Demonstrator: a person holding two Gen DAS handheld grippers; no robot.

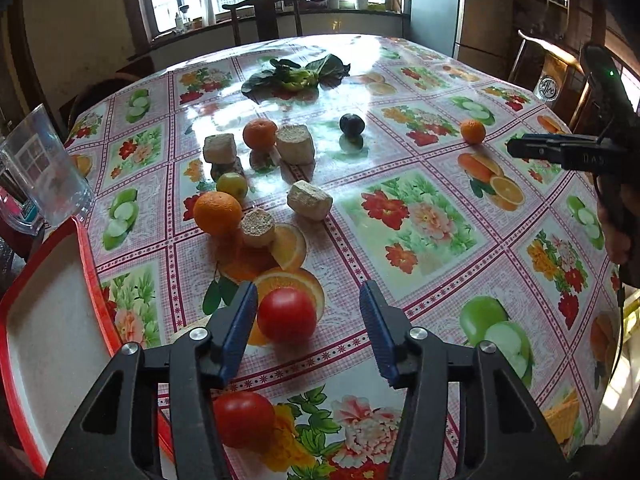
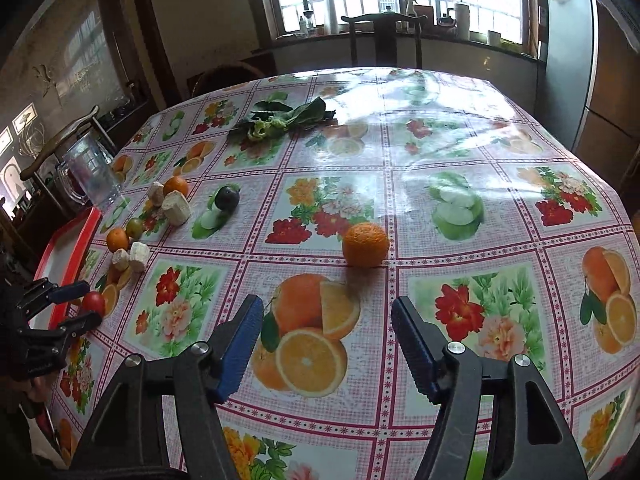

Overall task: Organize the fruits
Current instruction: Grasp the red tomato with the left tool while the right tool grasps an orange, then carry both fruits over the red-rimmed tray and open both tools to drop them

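My left gripper (image 1: 308, 316) is open, its jaws around a red tomato (image 1: 286, 319) that sits on the table, closer to the left jaw. A second tomato (image 1: 244, 418) lies below the left finger. A red tray (image 1: 52, 312) with a white floor lies at the left. An orange (image 1: 218, 213), a green fruit (image 1: 232, 185), a mandarin (image 1: 260, 133) and a dark plum (image 1: 352, 124) lie further off. My right gripper (image 2: 327, 330) is open and empty, short of a small orange (image 2: 365, 244). That orange also shows in the left wrist view (image 1: 473, 131).
Several beige root chunks (image 1: 310, 201) lie among the fruit. A leafy green vegetable (image 1: 296, 74) lies at the far side. A clear glass jug (image 1: 44, 168) stands beyond the tray. Wooden chairs (image 1: 266, 16) surround the fruit-print tablecloth (image 1: 412, 216).
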